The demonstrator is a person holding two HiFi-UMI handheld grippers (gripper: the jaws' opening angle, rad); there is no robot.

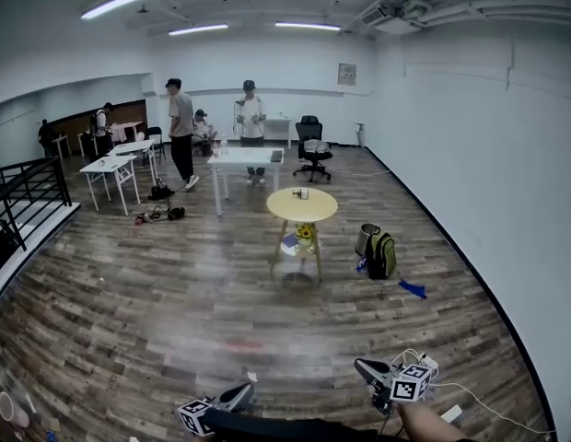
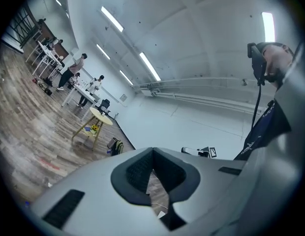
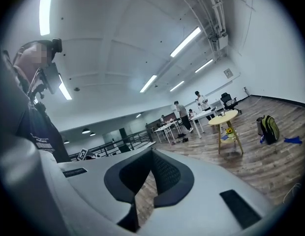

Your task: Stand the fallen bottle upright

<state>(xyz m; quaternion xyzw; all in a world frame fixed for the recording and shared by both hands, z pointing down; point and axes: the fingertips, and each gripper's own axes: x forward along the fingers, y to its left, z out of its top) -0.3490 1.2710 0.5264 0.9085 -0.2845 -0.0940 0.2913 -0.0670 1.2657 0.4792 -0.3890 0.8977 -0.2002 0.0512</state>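
A round yellow table (image 1: 302, 205) stands mid-room, far ahead of me, with a small object (image 1: 301, 192) on top; it is too small to tell whether it is the bottle. The same table shows in the left gripper view (image 2: 100, 117) and the right gripper view (image 3: 226, 117). My left gripper (image 1: 238, 397) and right gripper (image 1: 370, 372) are held low at the bottom edge of the head view, pointing level above the wooden floor. The left gripper's (image 2: 152, 151) fingertips meet with nothing between them. The right gripper (image 3: 152, 151) is likewise shut and empty.
A green backpack (image 1: 381, 254) and a metal bin (image 1: 367, 238) sit right of the yellow table, a blue item (image 1: 413, 289) nearer me. People stand by white tables (image 1: 244, 157) at the back. A black railing (image 1: 28, 196) runs along the left; a power strip with cables (image 1: 424, 362) lies near my right.
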